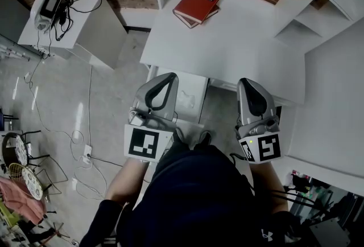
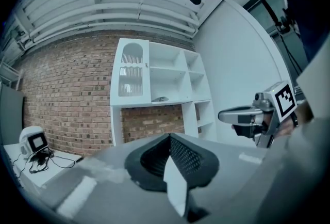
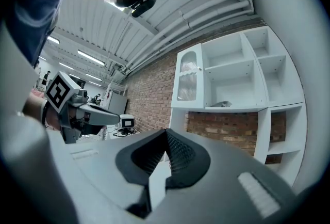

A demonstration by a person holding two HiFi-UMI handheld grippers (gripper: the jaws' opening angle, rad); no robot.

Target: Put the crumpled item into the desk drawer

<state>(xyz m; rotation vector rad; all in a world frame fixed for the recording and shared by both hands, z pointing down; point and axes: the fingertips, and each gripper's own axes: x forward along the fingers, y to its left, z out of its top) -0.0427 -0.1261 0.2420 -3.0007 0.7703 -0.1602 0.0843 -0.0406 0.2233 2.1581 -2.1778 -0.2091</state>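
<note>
Two grippers, left gripper (image 1: 164, 77) and right gripper (image 1: 249, 83), both with jaws pressed together on nothing, held side by side just short of the near edge of the white desk (image 1: 239, 52). Nothing crumpled on the desk top, only a red book (image 1: 197, 4) at about 12 o'clock on the far side.

Likeliest candidate for the crumpled item: a small pale grey lump (image 2: 160, 99) on a middle shelf of the white shelf unit (image 2: 154, 68). Roughly 12 o'clock from the left jaws and 1 o'clock from the right, well apart from both and higher than the desk. Too small to call crumpled with certainty.

Drawer probably the white front (image 1: 190, 95) below the desk edge, between the grippers. Open or closed not clear from above.

Risks from here:
- Reaching in with jaws together and merely shoving the lump deeper into its bay or off the shelf edge.
- Pinching something springy too lightly and dropping it on the way.
- Carrying it over before pulling out the drawer.
- Clipping the book or a shelf upright during the reach.
- Picking the wrong thing altogether.
</note>
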